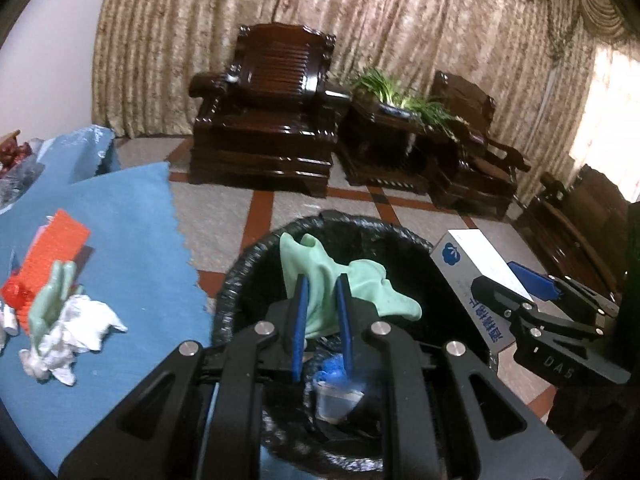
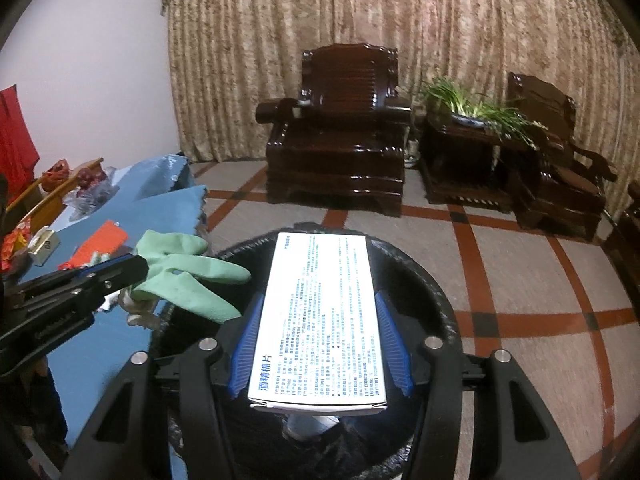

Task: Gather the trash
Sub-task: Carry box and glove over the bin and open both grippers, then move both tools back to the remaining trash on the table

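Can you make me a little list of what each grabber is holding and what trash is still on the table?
left gripper: shut on green glove, over the bin
right gripper: shut on white box, over the bin
bin: black bag inside, some trash already in it
still on blue cloth: orange packet, second green glove, crumpled tissue

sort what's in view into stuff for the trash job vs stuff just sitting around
For the job:
left hand-held gripper, shut on green glove
right hand-held gripper, shut on white box
bin
tissue, second glove and red wrapper on the table

Lying about:
armchairs
plant
curtain
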### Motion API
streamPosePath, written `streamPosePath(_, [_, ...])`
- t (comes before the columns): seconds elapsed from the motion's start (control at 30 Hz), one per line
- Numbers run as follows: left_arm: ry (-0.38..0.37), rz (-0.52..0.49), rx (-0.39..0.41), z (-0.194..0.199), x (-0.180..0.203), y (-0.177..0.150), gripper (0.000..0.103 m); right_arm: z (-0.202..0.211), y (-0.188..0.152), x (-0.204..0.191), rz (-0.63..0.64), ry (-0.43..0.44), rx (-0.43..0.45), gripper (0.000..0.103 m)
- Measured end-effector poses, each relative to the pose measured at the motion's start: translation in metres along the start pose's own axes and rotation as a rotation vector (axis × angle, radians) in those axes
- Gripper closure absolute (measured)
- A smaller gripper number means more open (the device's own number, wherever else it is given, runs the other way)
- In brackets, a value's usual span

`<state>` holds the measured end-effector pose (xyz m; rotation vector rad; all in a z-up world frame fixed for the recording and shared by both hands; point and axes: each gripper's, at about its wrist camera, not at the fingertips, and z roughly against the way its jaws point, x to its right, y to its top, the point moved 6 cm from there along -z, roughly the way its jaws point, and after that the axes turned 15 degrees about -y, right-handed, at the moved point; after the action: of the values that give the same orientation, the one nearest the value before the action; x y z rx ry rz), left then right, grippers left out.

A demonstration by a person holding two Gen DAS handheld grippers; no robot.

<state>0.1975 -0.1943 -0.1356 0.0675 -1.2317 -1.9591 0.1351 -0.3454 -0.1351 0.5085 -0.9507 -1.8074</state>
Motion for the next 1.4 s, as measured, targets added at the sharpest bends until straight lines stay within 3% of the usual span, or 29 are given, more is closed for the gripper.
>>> streamPosePath(0.1, [-0.014,0.007,-0.020,-0.008,0.001,-0.004,0.083,-0.006,-0.007,0.003,-0.006,-0.012,-0.026,0.047])
streamPosePath(0.2, [-0.013,0.015,-0.008,-0.005,-0.002,-0.005,0.054,-0.010,-0.012,0.010,-0.013,-0.025,-0.037,0.040])
streamPosePath(0.3, [0.004,0.015,0.006,0.002,-0.008,-0.004,0.049,-0.010,-0.014,0.013,-0.017,-0.033,-0.037,0.033])
streamPosePath(0.37, [0.027,0.019,0.017,0.006,-0.011,0.000,0.042,-0.009,-0.014,0.014,-0.022,-0.042,-0.029,0.013])
streamPosePath(0.43, [0.044,0.023,0.027,0.011,-0.015,0.000,0.026,-0.007,-0.013,0.014,-0.031,-0.039,-0.021,0.006])
streamPosePath(0.5, [0.076,0.029,0.047,0.021,-0.022,0.000,0.014,-0.007,-0.012,0.013,-0.036,-0.036,-0.025,0.006])
streamPosePath(0.73, [0.143,0.063,0.071,0.052,-0.047,-0.002,0.012,0.002,-0.008,-0.011,-0.020,0.004,-0.008,0.006])
streamPosePath(1.03, [0.251,0.116,0.122,0.106,-0.090,-0.007,0.012,0.014,0.001,-0.076,0.046,0.116,0.025,0.006])
streamPosePath(1.4, [0.468,0.229,0.175,0.195,-0.179,-0.037,0.012,0.023,0.008,-0.179,0.145,0.276,0.055,0.006])
